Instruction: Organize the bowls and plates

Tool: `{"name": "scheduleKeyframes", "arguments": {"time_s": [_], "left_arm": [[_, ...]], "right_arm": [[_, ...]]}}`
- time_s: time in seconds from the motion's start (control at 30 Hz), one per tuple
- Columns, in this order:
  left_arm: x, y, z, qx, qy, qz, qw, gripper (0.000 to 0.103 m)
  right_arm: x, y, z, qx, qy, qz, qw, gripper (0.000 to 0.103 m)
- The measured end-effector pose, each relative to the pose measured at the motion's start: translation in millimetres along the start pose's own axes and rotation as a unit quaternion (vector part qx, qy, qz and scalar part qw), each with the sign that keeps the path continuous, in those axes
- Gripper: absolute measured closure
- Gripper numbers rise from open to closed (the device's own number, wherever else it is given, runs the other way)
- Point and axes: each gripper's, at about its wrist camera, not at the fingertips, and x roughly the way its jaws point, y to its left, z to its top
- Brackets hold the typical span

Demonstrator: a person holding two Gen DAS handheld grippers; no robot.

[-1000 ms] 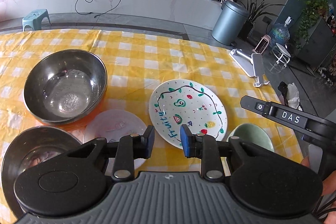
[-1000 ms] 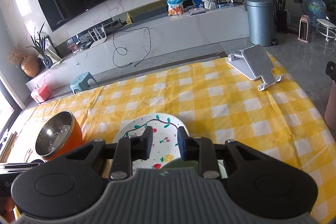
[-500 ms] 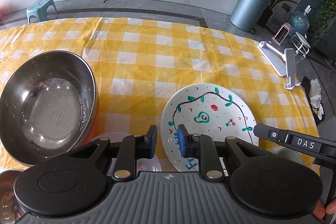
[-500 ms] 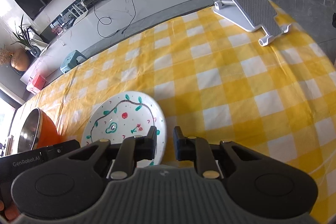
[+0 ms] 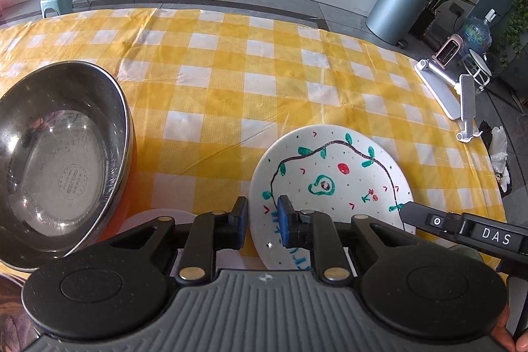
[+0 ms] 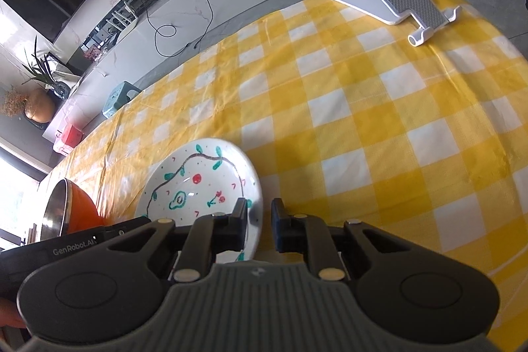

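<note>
**Painted ceramic plate straddled on both sides**

Both tongs point down at the painted plate (image 5: pixel 330 183) on the yellow checked tablecloth (image 5: pixel 231 88). The left gripper (image 5: pixel 262 221) straddles the plate's near-left rim, one finger outside, one over the plate; its jaws have just been closing, a gap still showing either side of the rim. The right gripper (image 6: pixel 259 225) straddles the opposite rim likewise, narrowed but not clamped. A steel bowl (image 5: pixel 56 164) sits left of the left gripper, with a pale plate (image 5: pixel 158 218) just beneath its left finger.
</note>
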Motion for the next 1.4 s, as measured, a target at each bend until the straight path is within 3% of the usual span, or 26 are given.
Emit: {"name": "scheduleKeyframes", "arguments": {"time_s": [0.13, 0.6, 0.9, 1.4], "left_arm": [[0.1, 2.5, -0.2, -0.007, -0.002, -0.005, 1.0, 0.083], [-27.6, -7.5, 4.4, 0.003, -0.047, -0.013, 0.9988, 0.088], [-62.9, 1.7, -0.3, -0.013, -0.062, 0.002, 0.998, 0.088], [-128.6, 31.9, -67.0, -0.046, -0.075, -0.005, 0.9961, 0.088]], "right_arm": [[2.6, -0.9, 0.5, 0.006, -0.002, 0.004, 1.0, 0.094], [-12.4, -9.0, 5.7, 0.05, -0.034, 0.032, 0.998, 0.096], [-30.0, 15.1, -2.9, 0.033, -0.046, 0.059, 0.997, 0.096], [-82.2, 48.4, -68.6, -0.016, -0.049, 0.084, 0.995, 0.096]]}}
